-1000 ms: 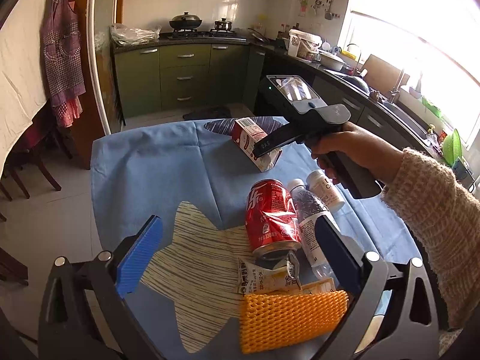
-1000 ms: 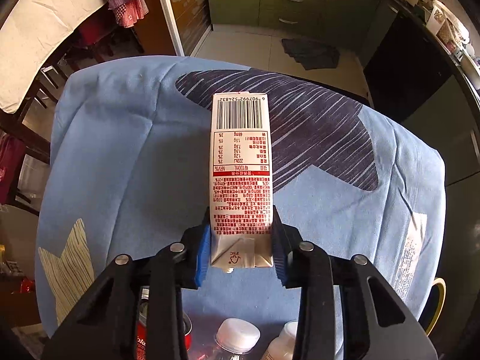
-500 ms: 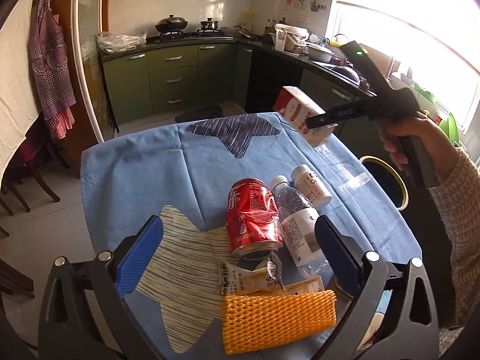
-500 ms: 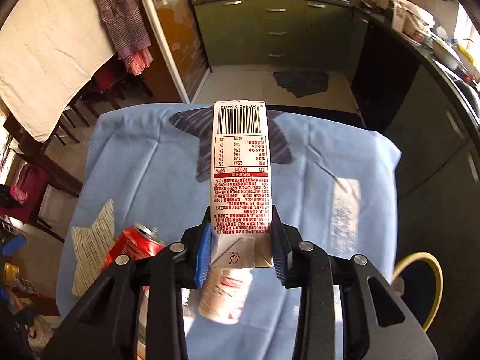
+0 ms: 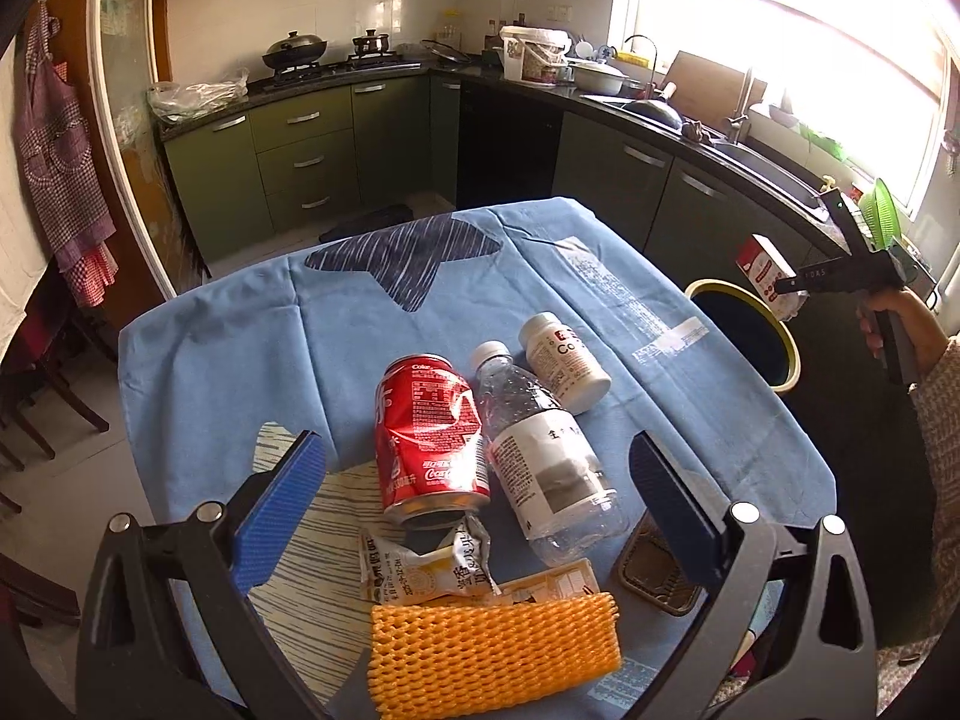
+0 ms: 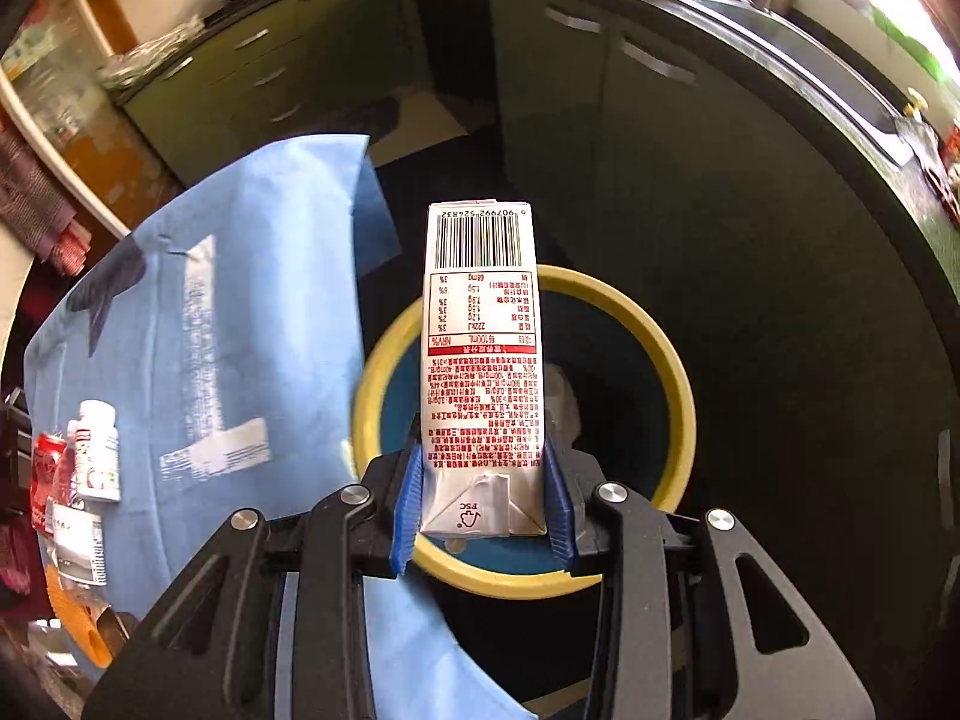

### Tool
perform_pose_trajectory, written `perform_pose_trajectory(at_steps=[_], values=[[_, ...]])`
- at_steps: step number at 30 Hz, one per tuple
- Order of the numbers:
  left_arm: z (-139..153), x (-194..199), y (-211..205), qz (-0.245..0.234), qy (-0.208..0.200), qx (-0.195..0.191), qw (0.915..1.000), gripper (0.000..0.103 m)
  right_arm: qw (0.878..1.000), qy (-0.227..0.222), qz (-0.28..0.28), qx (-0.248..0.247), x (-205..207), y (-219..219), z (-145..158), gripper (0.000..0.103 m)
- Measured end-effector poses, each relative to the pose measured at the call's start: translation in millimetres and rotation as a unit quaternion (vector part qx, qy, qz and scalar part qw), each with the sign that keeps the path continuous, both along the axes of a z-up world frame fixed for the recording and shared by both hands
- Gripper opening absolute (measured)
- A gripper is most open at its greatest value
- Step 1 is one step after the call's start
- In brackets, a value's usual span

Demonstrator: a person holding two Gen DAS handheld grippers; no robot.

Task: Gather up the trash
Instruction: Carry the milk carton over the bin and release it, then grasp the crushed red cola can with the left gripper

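— Left wrist view: what's there?
— The left gripper [image 5: 474,501] hangs wide apart over the table [image 5: 240,348], holding nothing. A dented red can [image 5: 427,429], a bottle [image 5: 546,459] and orange netting [image 5: 492,648] lie between its pads. At 3 o'clock the carton [image 5: 765,273] hangs above the bin [image 5: 786,348].
— Right wrist view?
— The right gripper [image 6: 483,501] is clamped on the white carton's [image 6: 480,360] folded end, barcode at 12 o'clock, over the yellow-rimmed bin [image 6: 672,360].

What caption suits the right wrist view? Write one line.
Right gripper holds a milk carton over the yellow-rimmed bin beside the blue-clothed table.
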State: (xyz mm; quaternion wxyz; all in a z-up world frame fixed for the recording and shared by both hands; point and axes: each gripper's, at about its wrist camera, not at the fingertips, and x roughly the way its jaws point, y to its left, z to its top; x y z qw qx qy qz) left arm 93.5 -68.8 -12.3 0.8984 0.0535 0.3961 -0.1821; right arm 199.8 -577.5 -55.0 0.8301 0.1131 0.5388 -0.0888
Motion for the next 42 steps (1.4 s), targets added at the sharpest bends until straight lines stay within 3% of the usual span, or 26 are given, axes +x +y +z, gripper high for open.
perform_pose_trajectory(at_steps=[5, 6, 7, 9, 18, 29, 42], values=[[4, -3, -4, -0.001, -0.003, 0.011, 0.9999, 0.096, 0.999, 0.027, -0.036, 0.011, 9, -38, -38, 0.036], [4, -3, -4, 0.0, -0.002, 0.011, 0.9999, 0.096, 0.999, 0.037, -0.036, 0.015, 11, -44, -47, 0.039], [4, -3, -2, 0.001, -0.001, 0.01, 0.9999, 0.096, 0.998, 0.037, -0.042, 0.021, 12, -47, -53, 0.055], [5, -1, 1, 0.005, 0.005, 0.005, 1.0, 0.096, 0.998, 0.025, -0.06, 0.015, 11, -54, -56, 0.068], [-11, 25, 12, 0.027, 0.065, 0.003, 0.9976, 0.096, 0.998, -0.03, -0.028, 0.049, -18, -33, -29, 0.068], [-60, 65, -1, 0.03, 0.146, 0.055, 0.9872, 0.096, 0.997, -0.029, 0.026, 0.06, -43, 1, -22, 0.069], [-92, 86, -9, 0.037, 0.18, 0.098, 0.978, 0.096, 0.996, -0.016, 0.058, 0.072, -41, 23, -33, 0.072]])
